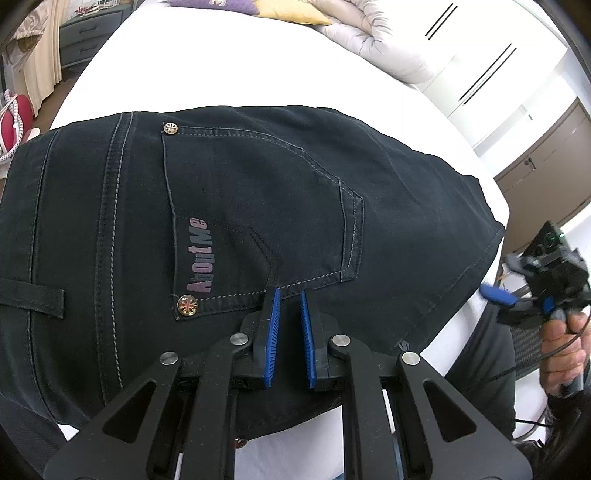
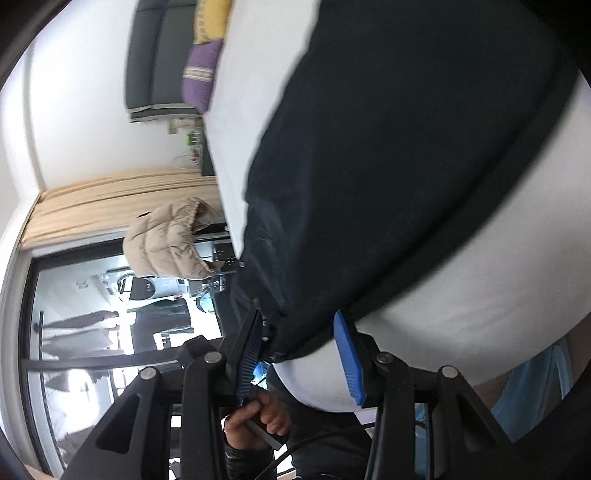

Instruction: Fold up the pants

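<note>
Black jeans [image 1: 258,206] flat on bed [image 1: 229,62]. Left tool [image 1: 287,295] nearly clenched, grasping nothing, over back pocket [image 1: 258,221]. Right tool [image 2: 299,321] released, straddling near-right hem edge. Next: clamp edge, fold across.

A bed [image 1: 229,66] with a smooth white sheet carries everything. Dark folded pants [image 1: 258,206] lie flat across it near the front edge, back pocket facing up, one end reaching the right edge. At the far end lie a purple pillow [image 1: 214,5], a yellow pillow [image 1: 291,11] beside it, and a bunched pale duvet [image 1: 388,40] toward the far right corner.
</note>
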A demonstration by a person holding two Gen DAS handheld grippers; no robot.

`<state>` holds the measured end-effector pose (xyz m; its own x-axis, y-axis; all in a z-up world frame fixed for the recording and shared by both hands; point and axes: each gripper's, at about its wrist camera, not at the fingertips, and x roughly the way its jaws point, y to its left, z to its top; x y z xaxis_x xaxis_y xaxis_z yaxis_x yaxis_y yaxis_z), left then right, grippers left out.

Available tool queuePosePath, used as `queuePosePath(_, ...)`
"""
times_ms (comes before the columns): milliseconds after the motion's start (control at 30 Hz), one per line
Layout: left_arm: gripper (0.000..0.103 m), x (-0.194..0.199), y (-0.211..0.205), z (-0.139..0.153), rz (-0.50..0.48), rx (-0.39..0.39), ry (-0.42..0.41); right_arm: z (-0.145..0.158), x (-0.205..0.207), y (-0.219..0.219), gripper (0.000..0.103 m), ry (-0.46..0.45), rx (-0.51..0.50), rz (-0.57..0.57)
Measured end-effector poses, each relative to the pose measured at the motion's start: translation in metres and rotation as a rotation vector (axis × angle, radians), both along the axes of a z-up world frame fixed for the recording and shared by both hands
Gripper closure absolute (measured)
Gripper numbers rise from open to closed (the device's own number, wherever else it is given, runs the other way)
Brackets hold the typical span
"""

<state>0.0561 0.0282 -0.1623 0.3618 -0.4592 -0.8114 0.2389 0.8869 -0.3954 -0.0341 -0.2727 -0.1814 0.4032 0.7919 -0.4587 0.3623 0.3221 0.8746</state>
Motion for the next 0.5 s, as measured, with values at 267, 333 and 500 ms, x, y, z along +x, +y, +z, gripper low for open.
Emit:
queuePosePath(267, 0.091, -0.001, 0.001, 0.0, 0.0, 0.002, 0.0, -0.019, 0.008, -0.002, 0.058, -0.015, 0.059, -0.032)
queuePosePath(333, 0.091, -0.001, 0.001, 0.0, 0.0, 0.005, 0.0, -0.025, 0.013, 0.001, 0.06, -0.008, 0.056, -0.032)
queuePosePath(500, 0.091, 0.0, -0.002, 0.001, -0.001, 0.01, 0.0, -0.035, 0.013, 0.001, 0.084, -0.001, 0.049, -0.032)
